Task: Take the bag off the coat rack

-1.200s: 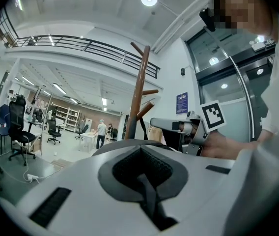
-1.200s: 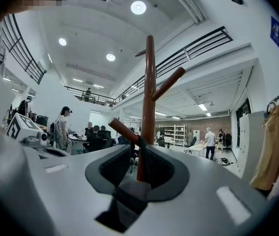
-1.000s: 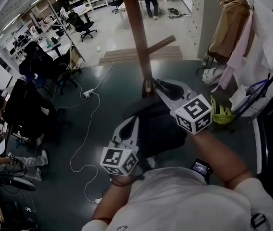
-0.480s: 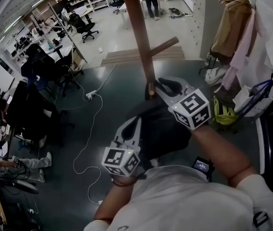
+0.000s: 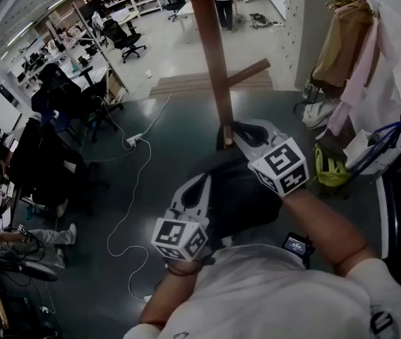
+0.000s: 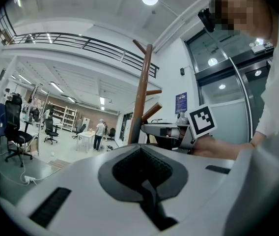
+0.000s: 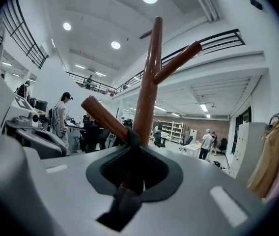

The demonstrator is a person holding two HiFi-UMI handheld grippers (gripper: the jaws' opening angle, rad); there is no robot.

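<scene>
The brown wooden coat rack point(image 5: 211, 55) rises just ahead of me; its pole point(image 7: 149, 82) and a slanted peg point(image 7: 105, 117) fill the right gripper view. A dark bag strap point(image 7: 131, 137) loops over that peg where it meets the pole. My right gripper point(image 5: 237, 129) point(image 7: 133, 156) is shut on this strap right at the pole. The black bag point(image 5: 239, 193) hangs below, between both grippers. Lower left, my left gripper point(image 5: 195, 182) point(image 6: 142, 154) lies against the bag, jaws shut, nothing visibly held. The left gripper view shows the rack point(image 6: 142, 97) and the right gripper beyond.
Coats point(image 5: 349, 41) hang on a rail at the right, with a yellow-green helmet point(image 5: 327, 164) below them. A white cable point(image 5: 126, 189) snakes over the dark floor at the left. Wooden boards point(image 5: 207, 80) lie behind the rack. Office chairs point(image 5: 126, 37) and desks stand far left.
The right gripper has edged a little closer to the pole while staying shut on the strap. The left gripper has barely moved.
</scene>
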